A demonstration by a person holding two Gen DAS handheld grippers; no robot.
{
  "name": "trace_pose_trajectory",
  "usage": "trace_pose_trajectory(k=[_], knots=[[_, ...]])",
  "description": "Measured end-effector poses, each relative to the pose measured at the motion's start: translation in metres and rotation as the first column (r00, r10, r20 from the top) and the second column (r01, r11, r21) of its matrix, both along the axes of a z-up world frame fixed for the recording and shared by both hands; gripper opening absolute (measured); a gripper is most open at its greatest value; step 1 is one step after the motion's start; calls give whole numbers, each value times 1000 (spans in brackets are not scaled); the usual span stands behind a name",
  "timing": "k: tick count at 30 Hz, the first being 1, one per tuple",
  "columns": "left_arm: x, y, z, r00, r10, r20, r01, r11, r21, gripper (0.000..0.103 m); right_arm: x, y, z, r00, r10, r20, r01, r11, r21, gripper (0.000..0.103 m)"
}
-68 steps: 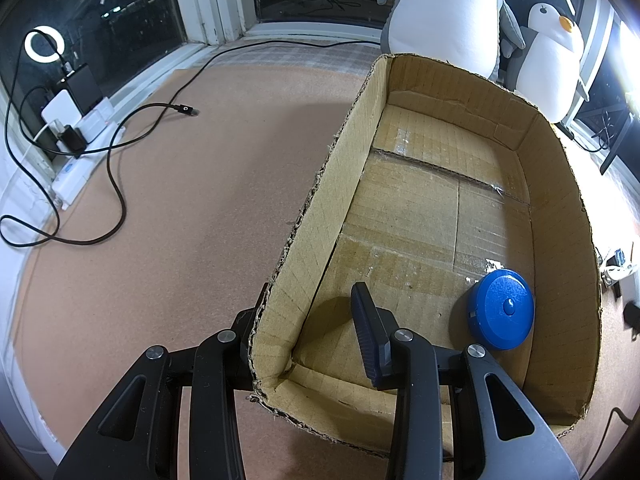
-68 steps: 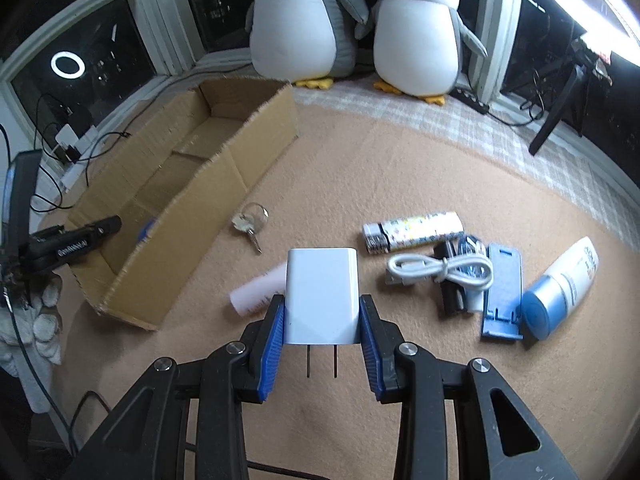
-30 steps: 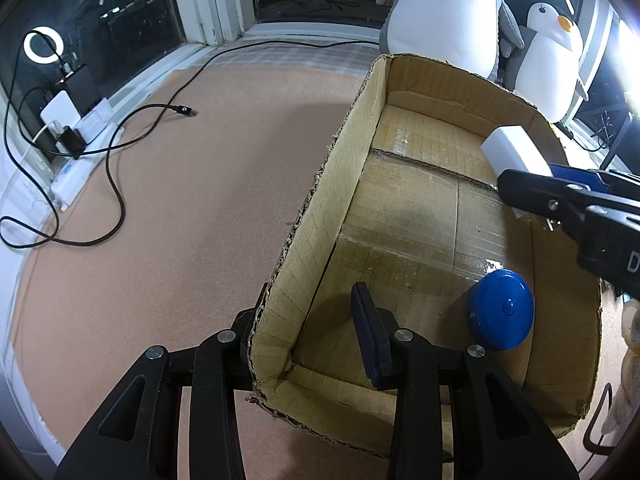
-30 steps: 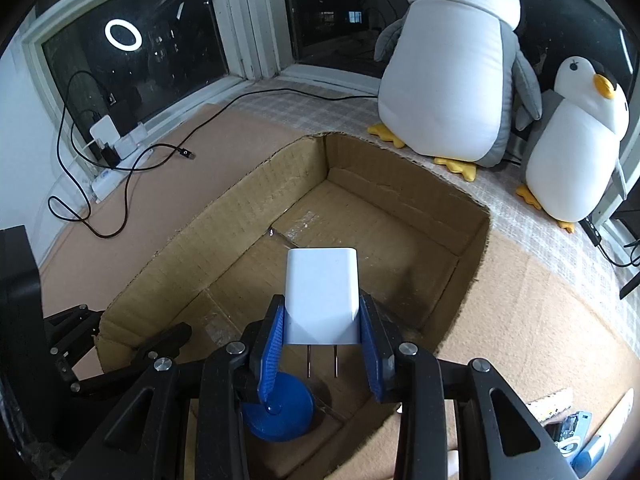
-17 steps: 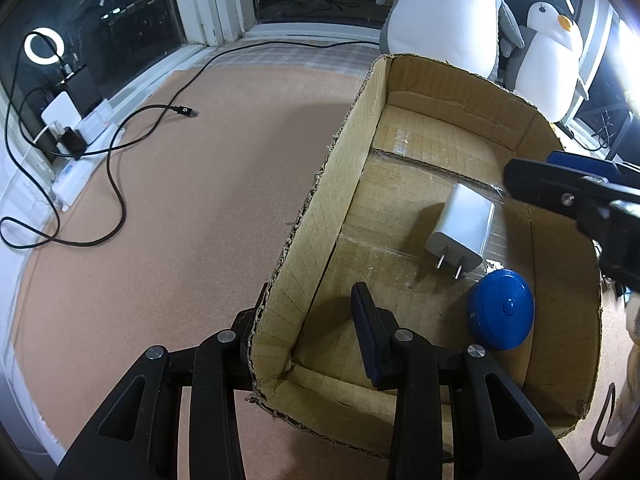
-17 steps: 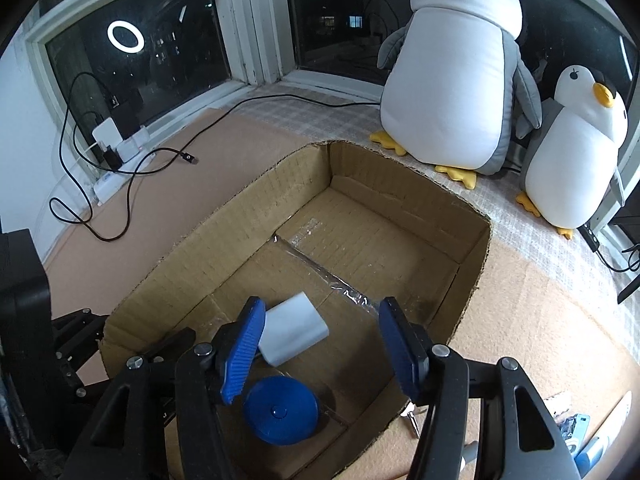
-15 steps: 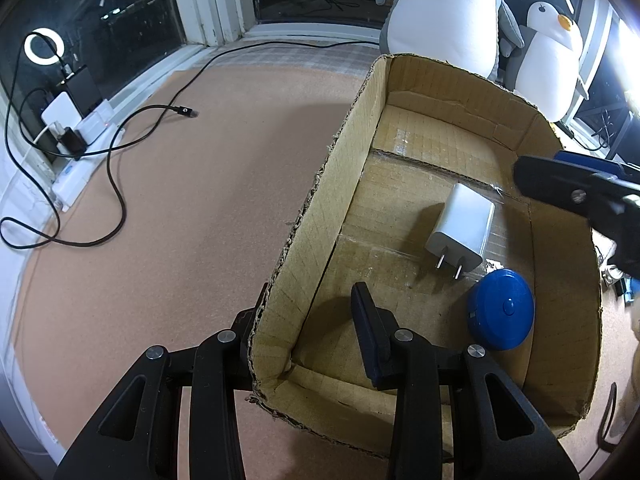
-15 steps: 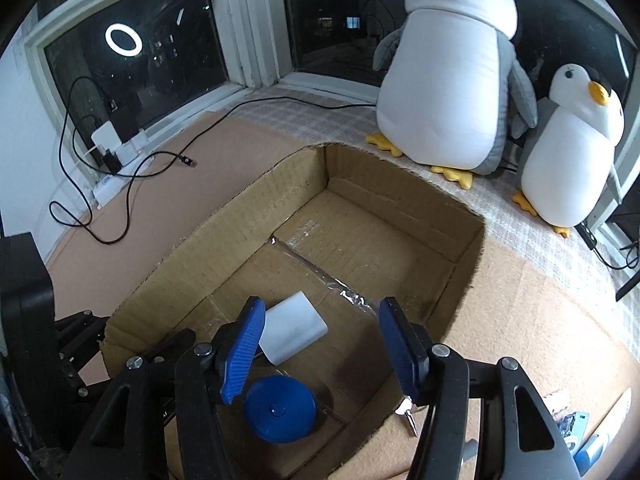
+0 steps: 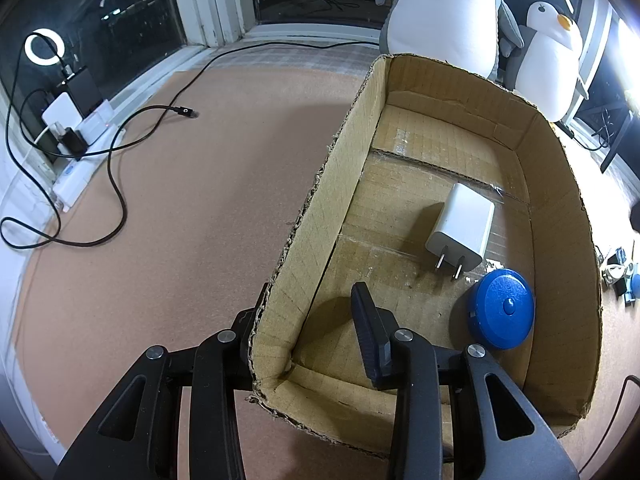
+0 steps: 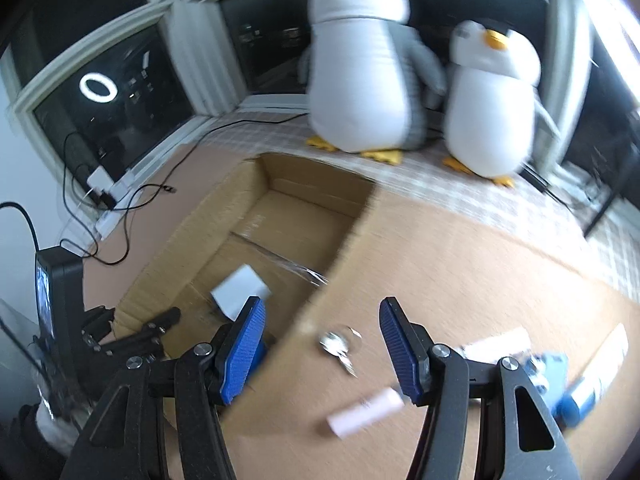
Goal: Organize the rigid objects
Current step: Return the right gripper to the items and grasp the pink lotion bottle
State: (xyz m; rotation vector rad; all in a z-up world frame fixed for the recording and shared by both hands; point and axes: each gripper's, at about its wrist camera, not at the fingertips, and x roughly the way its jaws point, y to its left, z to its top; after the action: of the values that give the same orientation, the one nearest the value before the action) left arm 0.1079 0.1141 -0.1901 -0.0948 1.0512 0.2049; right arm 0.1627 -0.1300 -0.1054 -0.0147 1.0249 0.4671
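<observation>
So the left hand-held gripper (image 9: 308,332) at the bottom of its view is clamping the near left wall of the cardboard box (image 9: 320,208). Right of centre on the box floor, the white charger (image 9: 460,226) is lying flat, with the blue round case (image 9: 501,313) just below it. In the right wrist view, the right hand-held gripper (image 10: 320,340) is sitting spread open with nothing between its blue pads, over the keys (image 10: 340,346), a pink tube (image 10: 366,412) lying below.
</observation>
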Motion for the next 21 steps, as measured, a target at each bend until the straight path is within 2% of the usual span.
trace_pose_trajectory(k=[8,14,21], knots=[[-1,1,0,1000,0,0,0,1000,0,36,-9,-47,-21,993,-73,-93,71,997,-27,56],[0,0,0,1000,0,1,0,1000,0,36,-13,-50,-37,981,-99,-167,97,995,-19,56],[0,0,0,1000,0,1,0,1000,-1,36,-15,-34,-53,967,-100,-234,100,995,-12,55]])
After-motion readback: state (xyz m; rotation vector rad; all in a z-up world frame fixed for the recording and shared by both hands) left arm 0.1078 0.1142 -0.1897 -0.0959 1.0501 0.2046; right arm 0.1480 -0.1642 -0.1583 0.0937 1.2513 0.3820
